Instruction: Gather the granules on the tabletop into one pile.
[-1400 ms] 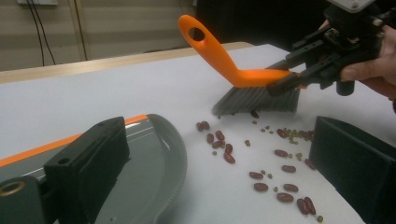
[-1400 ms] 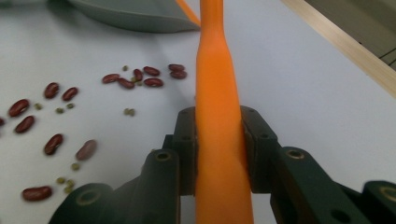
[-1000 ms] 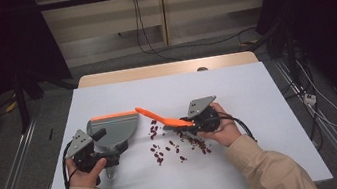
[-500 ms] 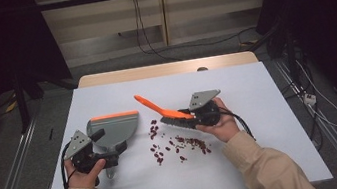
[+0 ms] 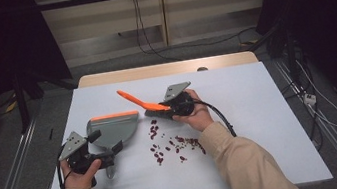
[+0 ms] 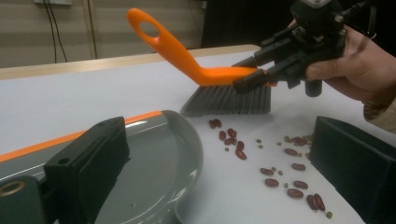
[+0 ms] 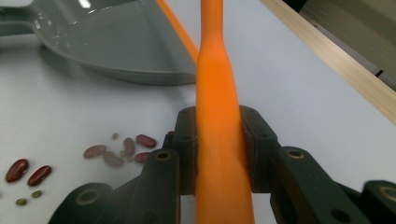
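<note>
On the white counter a person works with two grippers. The right gripper sits just past the counter's middle, toward 12 o'clock, and its fingers are clamped on the orange back of a small brush. In the right gripper view the orange handle runs straight up between the two black pads, which press on it from both sides. The brush handle slants away toward 10 o'clock in the high view, ending in an oval loop. In the left gripper view the brush shows its grey bristles pointing down, their tips at or just above the counter; I cannot tell whether they touch.

The left gripper lies at about 8 o'clock from the counter's middle, its fingers around the handle of a grey dustpan with an orange strip along its far edge. In the left gripper view a black finger lies against the pan's near wall, but whether the pair presses on the handle I cannot tell. The pan's open mouth faces the brush.

Red beans, with a few small green ones among them, lie scattered between pan and brush, spreading toward 5 o'clock of the pan. In the left gripper view the nearest beans lie just beside the pan's lip and below the bristles.
</note>
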A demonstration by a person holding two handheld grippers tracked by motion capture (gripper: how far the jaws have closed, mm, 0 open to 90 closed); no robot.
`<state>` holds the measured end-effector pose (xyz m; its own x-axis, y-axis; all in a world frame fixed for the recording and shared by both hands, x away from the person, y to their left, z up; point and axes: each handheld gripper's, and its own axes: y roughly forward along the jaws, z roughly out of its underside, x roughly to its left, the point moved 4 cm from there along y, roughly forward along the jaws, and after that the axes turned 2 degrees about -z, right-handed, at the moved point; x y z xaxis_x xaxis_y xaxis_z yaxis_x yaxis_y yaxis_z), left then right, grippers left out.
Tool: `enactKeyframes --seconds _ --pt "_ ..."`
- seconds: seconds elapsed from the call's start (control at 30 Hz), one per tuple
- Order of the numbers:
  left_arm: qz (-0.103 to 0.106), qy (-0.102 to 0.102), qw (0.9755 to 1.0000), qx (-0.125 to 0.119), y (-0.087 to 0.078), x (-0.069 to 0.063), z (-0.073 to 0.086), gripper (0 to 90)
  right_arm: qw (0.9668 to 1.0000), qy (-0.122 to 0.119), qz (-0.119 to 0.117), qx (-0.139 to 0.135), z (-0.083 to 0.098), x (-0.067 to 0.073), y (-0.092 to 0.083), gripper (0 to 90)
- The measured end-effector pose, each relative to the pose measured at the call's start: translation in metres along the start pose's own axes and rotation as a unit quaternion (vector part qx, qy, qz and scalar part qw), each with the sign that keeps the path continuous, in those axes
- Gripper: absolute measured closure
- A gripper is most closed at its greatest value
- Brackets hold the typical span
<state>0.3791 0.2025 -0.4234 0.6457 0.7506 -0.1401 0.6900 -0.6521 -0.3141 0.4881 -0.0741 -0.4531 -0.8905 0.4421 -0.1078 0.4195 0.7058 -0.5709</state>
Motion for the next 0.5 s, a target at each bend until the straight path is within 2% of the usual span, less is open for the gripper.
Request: enactKeyframes --seconds 0.1,0.17,0.37,0.5 --pt "-0.002 -0.001 1.0000 0.001 -0.001 0.001 0.001 4.5 0.9997 -0.018 -0.012 0.009 0.000 0.007 -0.003 71.1" --pt "-0.002 -0.003 1.0000 0.000 -0.001 0.001 0.001 4.5 0.9994 -0.023 -0.026 0.008 0.001 0.012 -0.006 71.1" --pt "0.003 0.004 1.0000 0.008 0.003 -0.003 0.003 4.5 0.9980 -0.045 -0.045 0.003 0.007 0.029 -0.016 71.0" --pt "0.002 0.001 1.0000 0.005 0.003 -0.003 0.002 4.5 0.9968 -0.056 -0.057 0.005 0.009 0.039 -0.024 71.0"
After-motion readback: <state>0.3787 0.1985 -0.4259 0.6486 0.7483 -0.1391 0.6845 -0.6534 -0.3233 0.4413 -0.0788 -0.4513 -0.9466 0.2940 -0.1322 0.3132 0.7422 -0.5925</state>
